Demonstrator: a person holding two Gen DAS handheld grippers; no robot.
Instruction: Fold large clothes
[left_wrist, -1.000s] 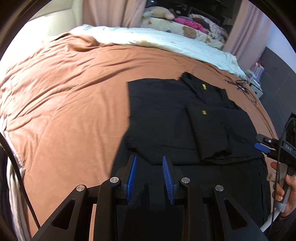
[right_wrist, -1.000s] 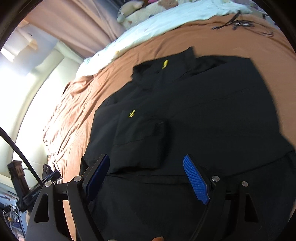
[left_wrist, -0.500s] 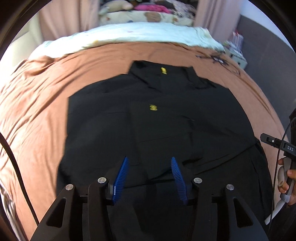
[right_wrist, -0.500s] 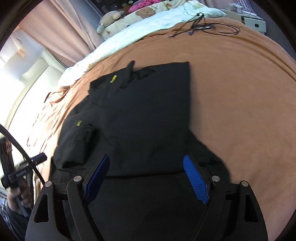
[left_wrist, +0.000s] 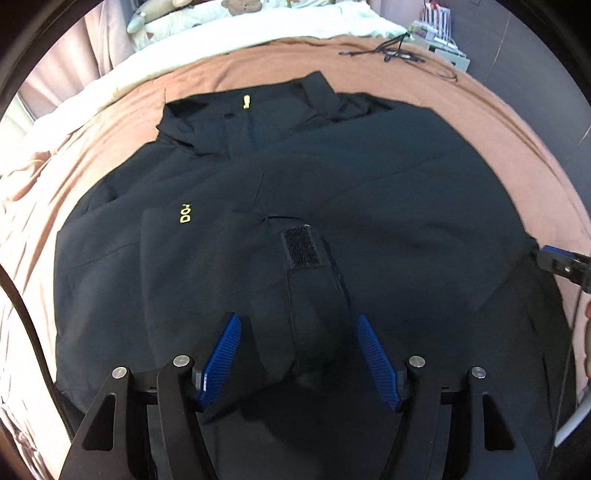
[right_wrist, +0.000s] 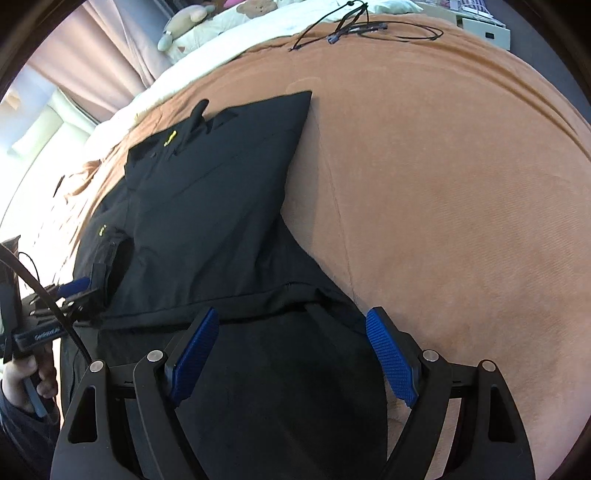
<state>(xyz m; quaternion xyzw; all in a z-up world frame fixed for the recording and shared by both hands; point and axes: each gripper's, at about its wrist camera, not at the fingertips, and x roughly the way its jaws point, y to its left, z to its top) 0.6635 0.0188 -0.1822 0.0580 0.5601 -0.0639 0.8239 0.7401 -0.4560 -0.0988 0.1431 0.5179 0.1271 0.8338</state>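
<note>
A black jacket (left_wrist: 369, 192) with small yellow logos (left_wrist: 183, 213) lies spread on the brown bed cover (left_wrist: 498, 122). One sleeve is folded across its front and ends in a velcro cuff (left_wrist: 301, 245). My left gripper (left_wrist: 299, 325) hovers over that sleeve. Its jaws are opening, and the sleeve lies between the blue pads (left_wrist: 221, 354) without being pressed. In the right wrist view the jacket (right_wrist: 207, 206) fills the left half. My right gripper (right_wrist: 293, 315) stands open over the jacket's near right corner and grips nothing. The left gripper (right_wrist: 74, 291) shows at that view's left edge.
Black cables (left_wrist: 391, 51) lie on the cover at the far right. A white quilt (left_wrist: 258, 26) and plush toys (right_wrist: 184, 18) line the far edge, with pink curtains behind. Bare brown cover (right_wrist: 443, 184) stretches to the right of the jacket. A hand (right_wrist: 26, 376) holds the left gripper.
My left gripper moved rightward over the jacket and lower, and its jaws widened around the folded sleeve. The right gripper swung toward the jacket's right edge, its jaws unchanged.
</note>
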